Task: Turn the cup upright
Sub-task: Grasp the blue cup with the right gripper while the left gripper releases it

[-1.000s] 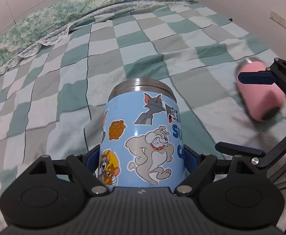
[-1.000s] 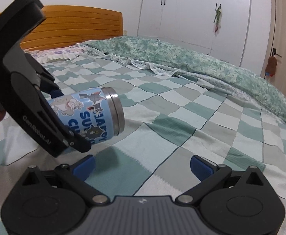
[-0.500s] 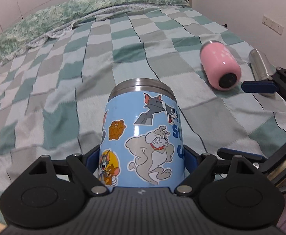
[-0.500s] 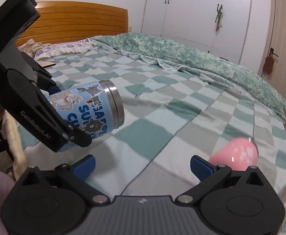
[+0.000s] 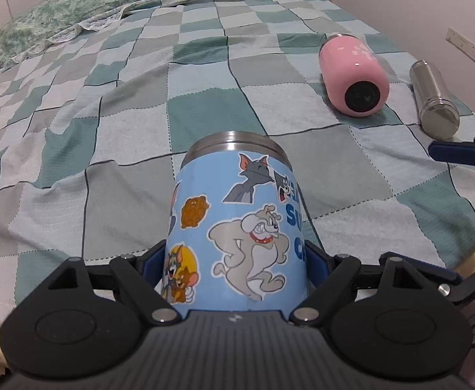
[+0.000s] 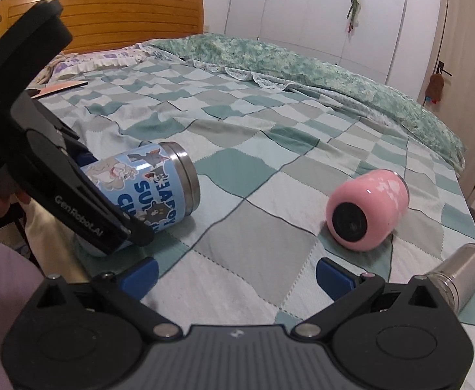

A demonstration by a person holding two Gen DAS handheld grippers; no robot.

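Observation:
My left gripper is shut on a blue cartoon-sticker cup with a steel rim. It holds the cup tilted on its side, low over the bed, rim pointing away. The cup also shows in the right wrist view, with the left gripper around it. My right gripper is open and empty above the bedspread. One of its blue fingertips shows at the right edge of the left wrist view. A pink cup lies on its side, black base toward me, also in the right wrist view.
A steel bottle lies on its side right of the pink cup, near the bed's edge. The checked bedspread stretches far ahead. A folded green quilt, wooden headboard and wardrobes stand beyond.
Both grippers have swung so the pink cup and steel bottle came into clear view. The left gripper still holds the blue cup in the same grip; the right stays open.

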